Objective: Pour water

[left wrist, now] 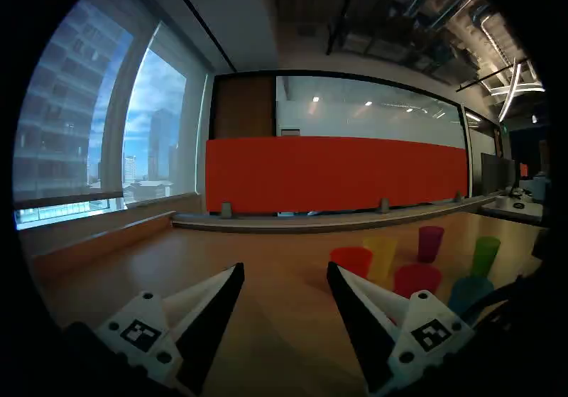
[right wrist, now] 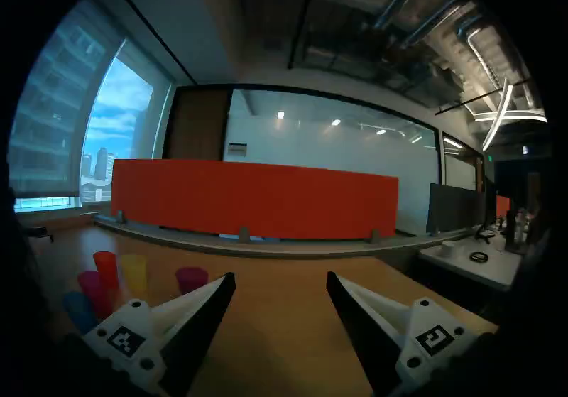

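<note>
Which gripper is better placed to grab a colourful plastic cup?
Probably left: the left gripper, open, has the translucent red plastic cup just beside its gap; the right gripper has cups farther aside.

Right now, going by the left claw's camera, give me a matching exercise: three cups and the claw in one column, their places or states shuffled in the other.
Column one:
1. yellow cup
2. green cup
3. blue cup
4. left claw

Column two:
A. open, holding nothing
B. back row, right end
C. just behind the orange cup
D. front row, nearest the camera

Pairs: 1-C, 2-B, 3-D, 4-A.
</note>
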